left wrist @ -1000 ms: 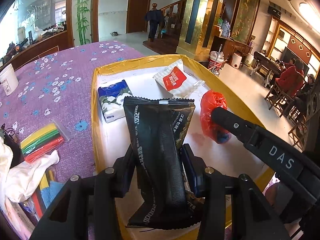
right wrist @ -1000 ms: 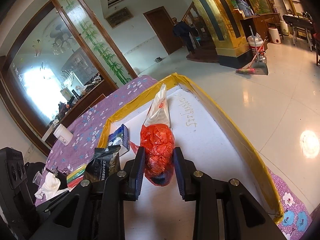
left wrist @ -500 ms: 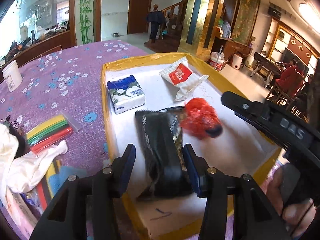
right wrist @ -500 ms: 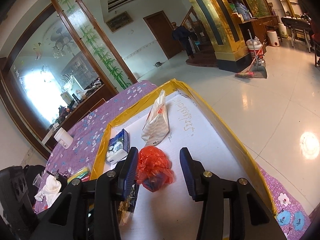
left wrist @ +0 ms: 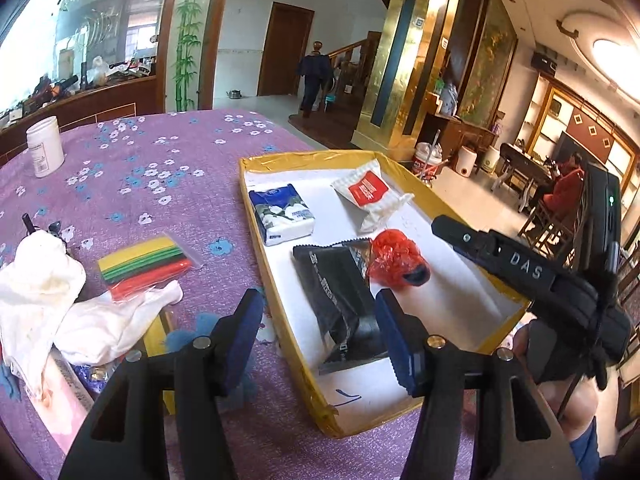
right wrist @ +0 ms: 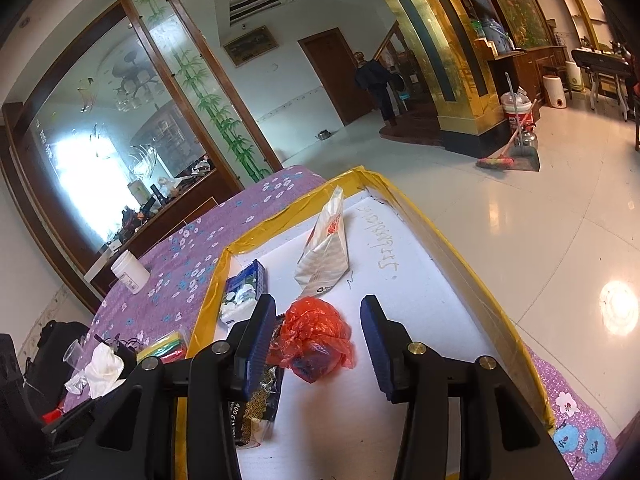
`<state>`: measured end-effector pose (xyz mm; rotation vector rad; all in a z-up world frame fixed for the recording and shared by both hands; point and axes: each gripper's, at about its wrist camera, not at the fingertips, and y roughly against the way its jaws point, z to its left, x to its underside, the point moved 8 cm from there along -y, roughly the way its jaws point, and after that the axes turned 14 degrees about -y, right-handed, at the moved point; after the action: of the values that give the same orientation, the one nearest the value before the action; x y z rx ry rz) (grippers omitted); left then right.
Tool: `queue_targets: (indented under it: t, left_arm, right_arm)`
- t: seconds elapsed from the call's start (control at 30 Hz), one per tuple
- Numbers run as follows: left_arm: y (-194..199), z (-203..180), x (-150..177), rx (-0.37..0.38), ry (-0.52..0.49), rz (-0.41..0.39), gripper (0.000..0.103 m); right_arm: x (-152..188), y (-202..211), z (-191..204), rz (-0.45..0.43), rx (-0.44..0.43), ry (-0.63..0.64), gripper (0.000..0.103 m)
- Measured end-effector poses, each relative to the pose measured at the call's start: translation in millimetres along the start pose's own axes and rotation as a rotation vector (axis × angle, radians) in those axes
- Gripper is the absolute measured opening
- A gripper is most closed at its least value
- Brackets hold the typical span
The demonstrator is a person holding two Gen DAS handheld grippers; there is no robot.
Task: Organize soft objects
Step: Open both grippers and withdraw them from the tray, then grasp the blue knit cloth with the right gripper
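A yellow-rimmed white tray holds a black pouch, a red plastic bag bundle, a blue tissue pack and a white-red packet. My left gripper is open and empty, straddling the tray's left rim above the pouch's near end. My right gripper is open; the red bundle lies free between its fingers. The right gripper's body shows in the left wrist view.
On the purple flowered tablecloth left of the tray lie a bag of coloured strips, white cloth and a white jar. The table edge and tiled floor lie to the right.
Both grippers opened and let go: the black pouch and the red bundle now lie in the tray. Both grippers pulled back and up; the left one shifted left over the rim.
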<state>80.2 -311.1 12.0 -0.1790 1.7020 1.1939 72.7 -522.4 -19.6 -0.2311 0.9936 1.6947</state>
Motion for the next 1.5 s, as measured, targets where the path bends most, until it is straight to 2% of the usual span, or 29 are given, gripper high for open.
queue_targets:
  t: [0.13, 0.23, 0.27, 0.37, 0.47, 0.6, 0.67, 0.73, 0.77, 0.93, 1.1, 1.27, 1.3, 1.33, 1.37, 1.5]
  left_arm:
    - [11.5, 0.0, -6.8, 0.017, 0.024, -0.010, 0.060]
    - [33.7, 4.8, -11.5, 0.035, 0.051, -0.033, 0.063]
    - [42.4, 8.1, -11.9, 0.029, 0.052, -0.044, 0.065]
    - [73.5, 28.6, -5.4, -0.018, 0.051, -0.080, 0.069]
    - [104.3, 66.7, 14.7, -0.095, 0.098, -0.106, 0.072]
    - [129.9, 122.2, 53.6, -0.174, 0.205, -0.091, 0.072]
    - [138.3, 145.6, 75.2, -0.215, 0.242, -0.065, 0.072]
    - [146.3, 168.3, 94.6, -0.285, 0.260, -0.038, 0.072]
    - [149.1, 177.7, 101.6, -0.302, 0.275, -0.026, 0.072]
    - [137.8, 209.7, 132.9, -0.266, 0.369, 0.076, 0.074]
    - [124.1, 221.6, 146.9, -0.239, 0.465, 0.071, 0.074]
    - [129.0, 221.8, 144.9, -0.261, 0.448, 0.051, 0.074]
    - [128.0, 220.5, 144.2, -0.260, 0.439, 0.054, 0.074]
    - [126.8, 220.5, 143.8, -0.258, 0.437, 0.057, 0.074]
    - [125.8, 220.8, 143.8, -0.257, 0.438, 0.060, 0.074]
    - [124.7, 222.9, 145.2, -0.250, 0.450, 0.060, 0.075]
  right_arm:
    - [-2.2, 7.2, 8.3, -0.033, -0.020, 0.035, 0.050]
    - [3.1, 12.9, 21.5, -0.044, -0.026, 0.101, 0.064]
    - [6.6, 14.7, 29.2, -0.046, -0.025, 0.132, 0.065]
    - [17.3, 22.7, 53.6, -0.034, -0.039, 0.216, 0.068]
    - [32.1, 36.7, 87.2, -0.030, -0.082, 0.315, 0.070]
    - [54.8, 56.1, 131.8, -0.026, -0.201, 0.410, 0.070]
    - [70.0, 56.3, 147.5, 0.037, -0.285, 0.418, 0.070]
    - [87.6, 46.1, 155.1, 0.118, -0.303, 0.439, 0.070]
    - [98.3, 36.8, 157.3, 0.169, -0.287, 0.456, 0.070]
    - [137.6, 5.9, 158.5, 0.337, -0.220, 0.514, 0.070]
    - [162.0, -15.9, 158.5, 0.383, -0.124, 0.602, 0.070]
    - [173.0, -42.6, 153.7, 0.387, 0.024, 0.668, 0.068]
    - [176.8, -47.6, 152.6, 0.396, 0.040, 0.678, 0.063]
    - [179.7, -51.6, 151.0, 0.411, 0.050, 0.683, 0.046]
    - [182.9, -55.1, 149.7, 0.424, 0.052, 0.684, 0.039]
    - [171.4, -48.2, 150.6, 0.384, -0.003, 0.622, 0.036]
